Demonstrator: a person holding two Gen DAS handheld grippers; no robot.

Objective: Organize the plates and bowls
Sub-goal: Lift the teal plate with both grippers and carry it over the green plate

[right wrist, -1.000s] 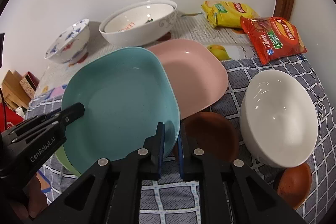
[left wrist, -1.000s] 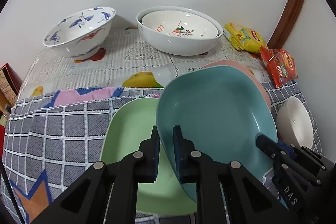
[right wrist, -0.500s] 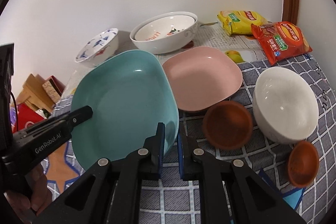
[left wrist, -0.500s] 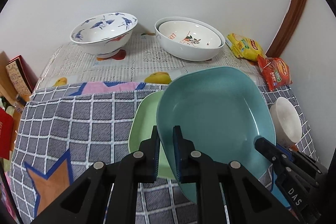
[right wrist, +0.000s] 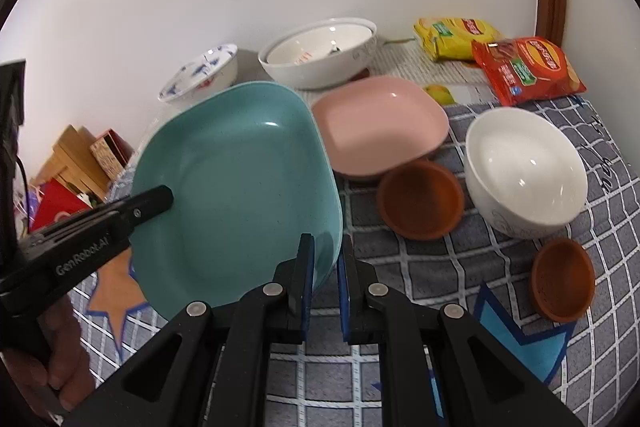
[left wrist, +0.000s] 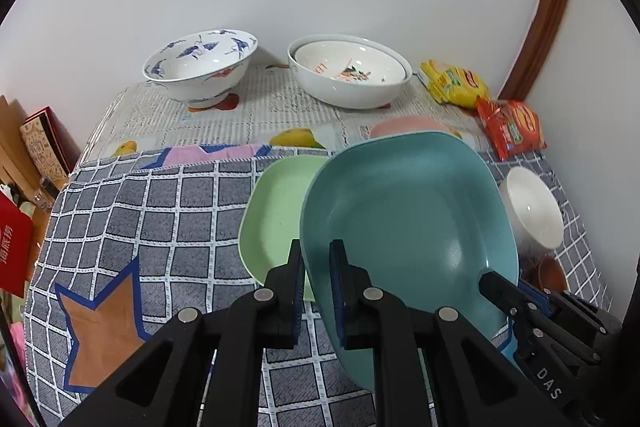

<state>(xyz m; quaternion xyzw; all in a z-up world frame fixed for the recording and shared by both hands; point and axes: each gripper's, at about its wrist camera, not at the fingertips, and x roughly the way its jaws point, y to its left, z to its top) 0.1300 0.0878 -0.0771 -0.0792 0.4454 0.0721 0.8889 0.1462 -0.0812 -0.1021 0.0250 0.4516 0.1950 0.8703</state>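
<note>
Both grippers hold a teal square plate in the air above the table. My left gripper is shut on its left rim; my right gripper is shut on its right rim. A green plate lies on the checked cloth under the teal plate's left side. A pink plate lies behind it. A white bowl and two brown bowls sit to the right.
A blue-patterned bowl and two nested white bowls stand at the back by the wall. Yellow and red snack bags lie at the back right. Boxes stand off the table's left edge.
Both grippers have lifted the teal plate higher and pulled back from the table; the green and pink plates beneath now show more.
</note>
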